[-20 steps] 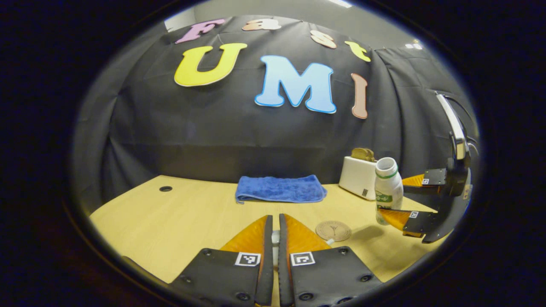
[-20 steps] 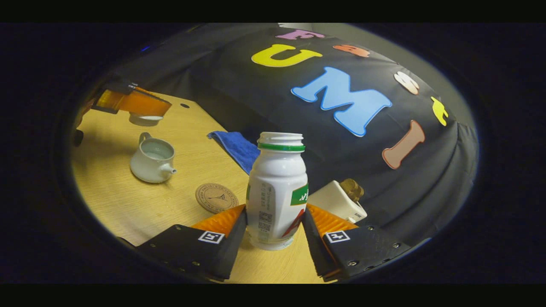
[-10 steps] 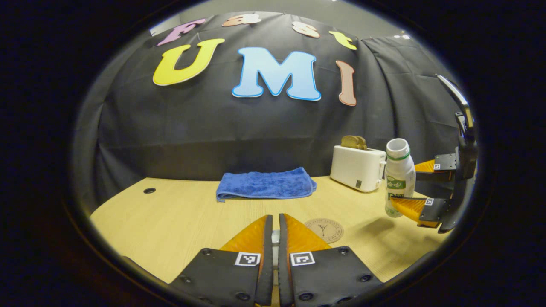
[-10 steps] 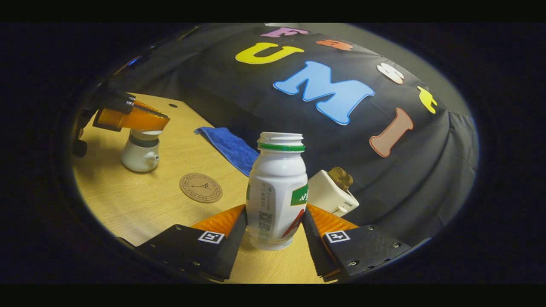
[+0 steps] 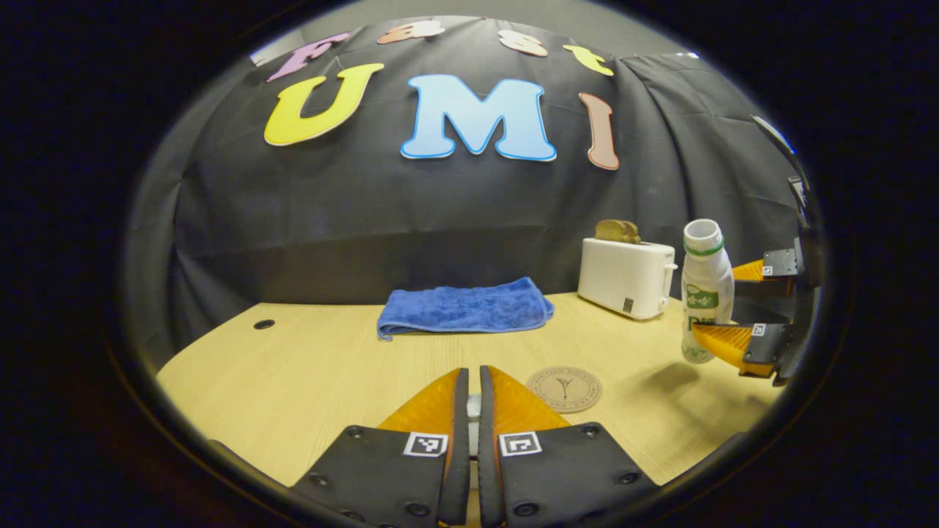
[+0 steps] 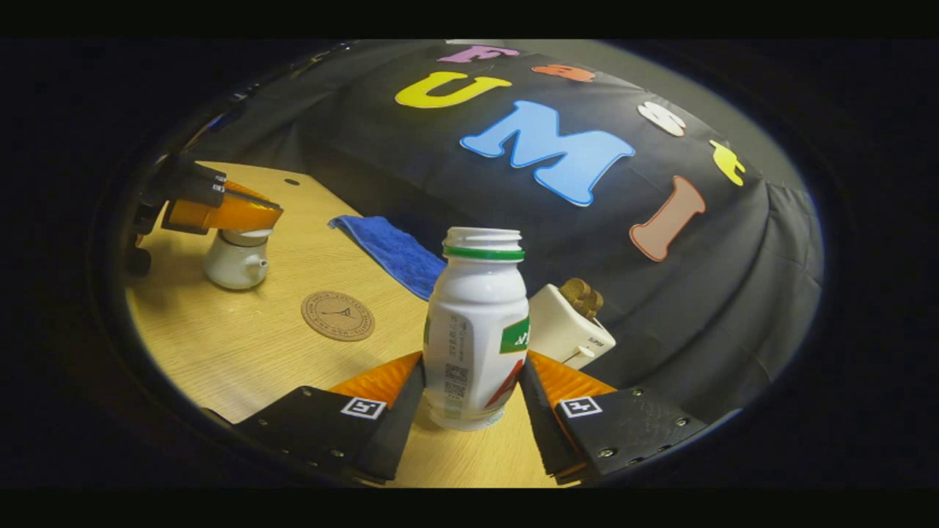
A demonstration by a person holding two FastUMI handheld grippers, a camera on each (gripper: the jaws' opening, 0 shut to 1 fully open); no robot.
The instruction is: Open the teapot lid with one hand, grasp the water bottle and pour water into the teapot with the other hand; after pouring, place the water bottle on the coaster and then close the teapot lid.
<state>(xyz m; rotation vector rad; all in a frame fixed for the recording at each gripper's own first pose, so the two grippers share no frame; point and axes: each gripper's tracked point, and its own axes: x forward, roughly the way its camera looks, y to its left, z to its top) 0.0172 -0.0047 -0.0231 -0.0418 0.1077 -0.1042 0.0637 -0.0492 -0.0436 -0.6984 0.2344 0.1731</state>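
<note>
White water bottle (image 6: 477, 330) upright in right gripper (image 6: 469, 381) jaws, left gripper (image 5: 469, 396) jaws pinching teapot lid (image 5: 474, 407)

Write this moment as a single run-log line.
left claw: shut on teapot lid, on teapot | right claw: shut on water bottle, upright | coaster: bare

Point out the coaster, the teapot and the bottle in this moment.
coaster (image 5: 563, 389): left gripper view, centre of its top face.
teapot (image 6: 233, 265): right gripper view, on its body below the lid.
bottle (image 6: 477, 330): right gripper view, middle of its body.
</note>
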